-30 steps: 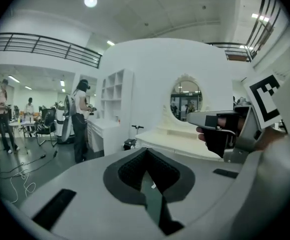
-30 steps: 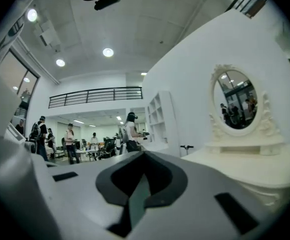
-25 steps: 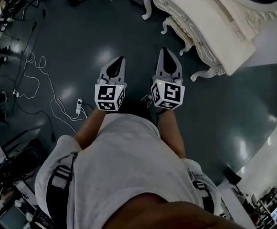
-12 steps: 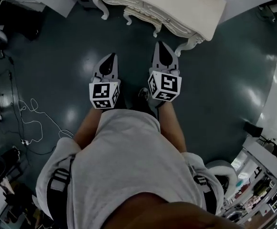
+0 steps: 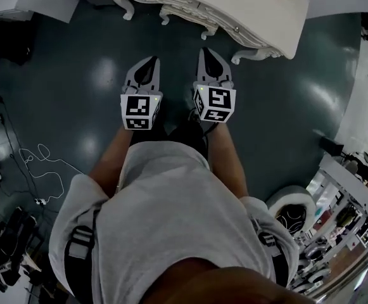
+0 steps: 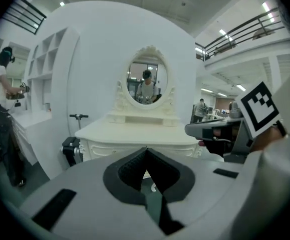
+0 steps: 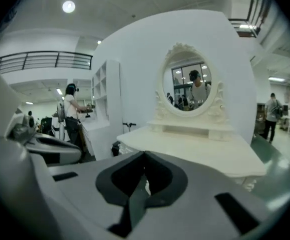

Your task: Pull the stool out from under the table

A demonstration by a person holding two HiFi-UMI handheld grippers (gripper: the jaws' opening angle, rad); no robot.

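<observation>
Step in hand: the approach, by the look of it; stool not yet touched, tucked in under the table.
Landmark: cream dressing table (image 5: pixel 253 11) with carved legs, lying across the top of the head view.
Stool (image 5: pixel 206 30): beneath the table's front edge; only two curved front legs peeping out between the table's own legs, seat hidden. Taken for the stool on judgement.
Left gripper (image 5: pixel 149 64): clenched tight, pads meeting, nothing between them; out on the dark floor side of the table, short of its front edge.
Right gripper (image 5: pixel 208 54): likewise closed and empty; tip nearer the table front, close to the right-hand stool leg in the head view.
Stool against the fingers: ahead of both tips and lower, apart from them, no contact.
Doing it well: open both jaws before reaching in; go low, under the table's front edge; take the seat rim or a front leg on each side evenly; draw straight back from the table, level, clear of the table legs.
</observation>
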